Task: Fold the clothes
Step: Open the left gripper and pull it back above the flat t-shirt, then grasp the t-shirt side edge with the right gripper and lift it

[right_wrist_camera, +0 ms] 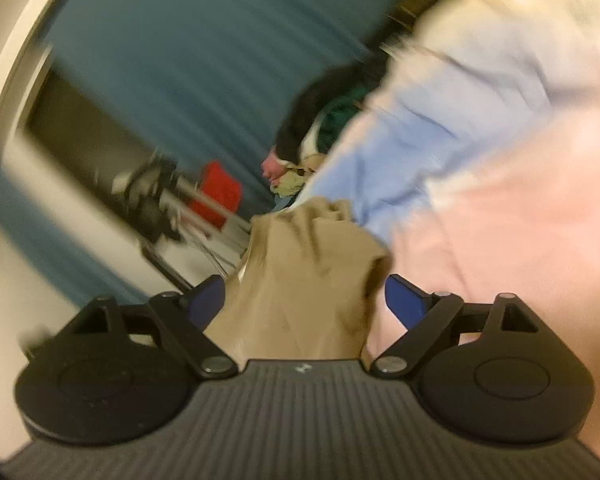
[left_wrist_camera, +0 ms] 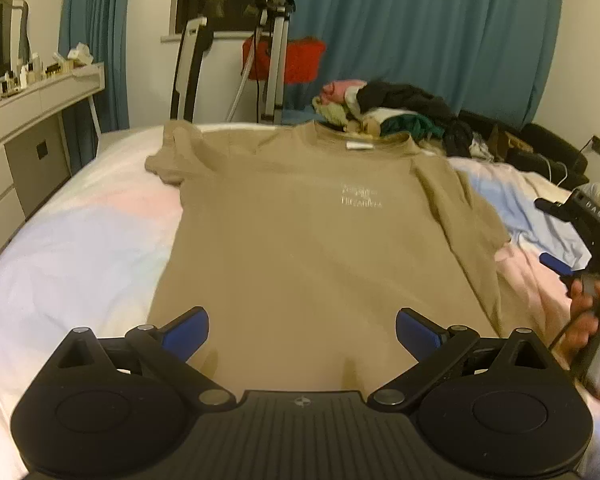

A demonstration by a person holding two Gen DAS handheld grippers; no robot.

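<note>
The right wrist view is smeared by motion: the curtain (right_wrist_camera: 172, 80), the red thing (right_wrist_camera: 220, 192) and the metal stand (right_wrist_camera: 156, 200) are streaks. A bunched part of the tan T-shirt (right_wrist_camera: 300, 280) fills the gap between the right gripper's (right_wrist_camera: 304, 296) jaws; whether the pads press on it cannot be told. In the left wrist view the shirt's near hem is hidden behind the left gripper (left_wrist_camera: 302, 330), its chest print is unreadable, and the person's hand (left_wrist_camera: 588, 320) is cut by the right edge.
</note>
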